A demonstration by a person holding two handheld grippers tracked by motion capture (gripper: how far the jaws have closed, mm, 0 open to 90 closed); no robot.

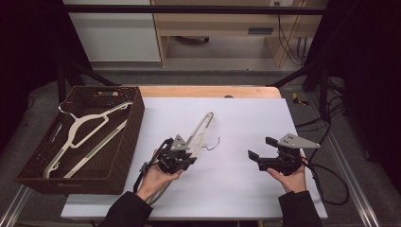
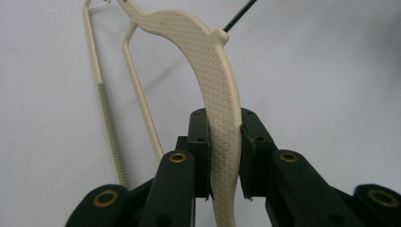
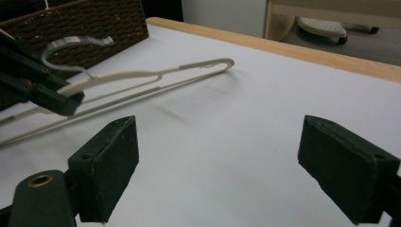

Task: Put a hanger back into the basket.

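A cream plastic hanger (image 1: 202, 127) with a metal hook (image 1: 213, 144) lies slantwise over the white sheet in the middle of the table. My left gripper (image 1: 188, 159) is shut on its curved shoulder near the hook; in the left gripper view both pads press on the textured hanger arm (image 2: 217, 71). In the right gripper view the hanger (image 3: 189, 71) casts a shadow on the sheet below it. My right gripper (image 1: 261, 147) stands open to the right of the hanger, apart from it, with nothing between its fingers (image 3: 108, 170).
A dark wicker basket (image 1: 135, 124) stands at the table's left and holds another cream hanger (image 1: 90, 128). The white sheet (image 1: 246, 118) covers most of the table, with a wooden edge (image 1: 208, 91) at the back. Cables trail off to the right.
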